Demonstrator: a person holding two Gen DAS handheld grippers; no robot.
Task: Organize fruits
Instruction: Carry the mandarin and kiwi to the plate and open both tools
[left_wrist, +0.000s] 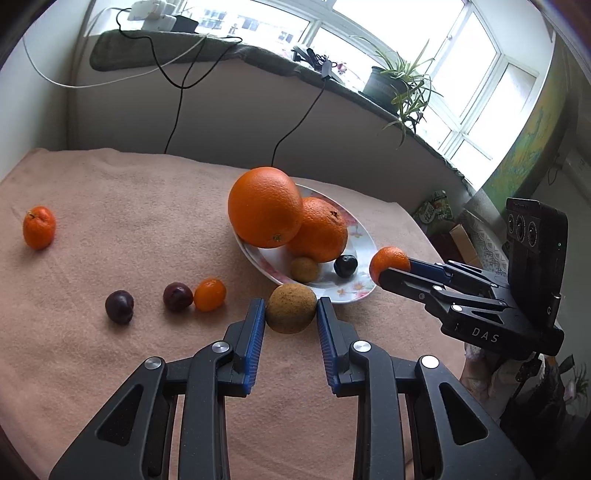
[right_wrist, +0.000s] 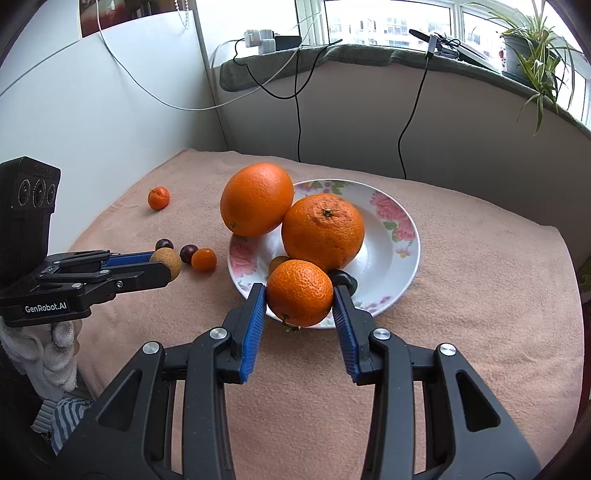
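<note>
Both grippers loaded, floral plate (right_wrist: 400, 254) just ahead of us.
Our right gripper (right_wrist: 300, 295), clamped on a mandarin (right_wrist: 299, 291), is over the plate's near rim; our left gripper (left_wrist: 291, 309) pinches a brown longan-like fruit (left_wrist: 291, 308) just short of that rim, so right is nearer.

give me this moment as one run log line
left gripper: shut on brown fruit | right gripper: shut on mandarin | plate: two oranges
</note>
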